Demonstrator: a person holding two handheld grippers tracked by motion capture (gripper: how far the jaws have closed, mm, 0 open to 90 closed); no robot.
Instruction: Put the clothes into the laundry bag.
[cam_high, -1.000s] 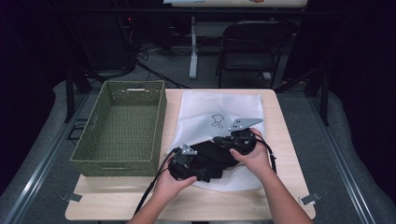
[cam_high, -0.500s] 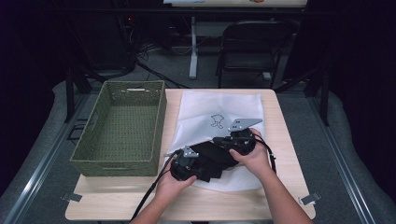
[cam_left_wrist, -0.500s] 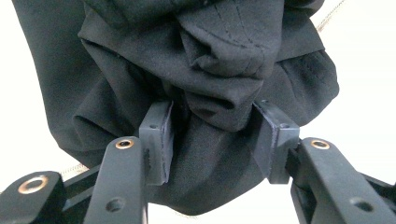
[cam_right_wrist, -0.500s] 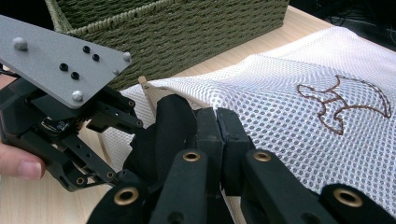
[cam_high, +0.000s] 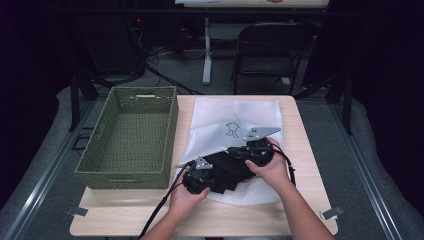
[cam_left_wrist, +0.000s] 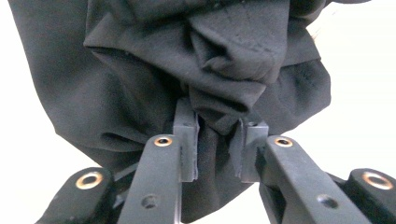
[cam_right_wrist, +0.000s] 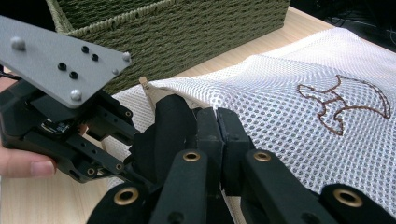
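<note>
On the left part of the bench (cam_high: 125, 220) stands a green woven basket (cam_high: 131, 137). Just right of it, the left gripper (cam_high: 197, 175) has been closing its jaws, which now pinch a fold of the black cloth (cam_high: 227, 169) lying on the white mesh bag (cam_high: 235, 117). Farther right, the right gripper (cam_high: 250, 150) has its jaws closed on the bag's edge.

Table lit from above, dark surroundings, overexposed white background, sharp close-ups

Matt black cloth garment (cam_left_wrist: 187, 60), white open-mesh fabric bag (cam_high: 235, 117), rough woven green basket (cam_high: 127, 137), smooth pale wood table (cam_high: 300, 150)
</note>
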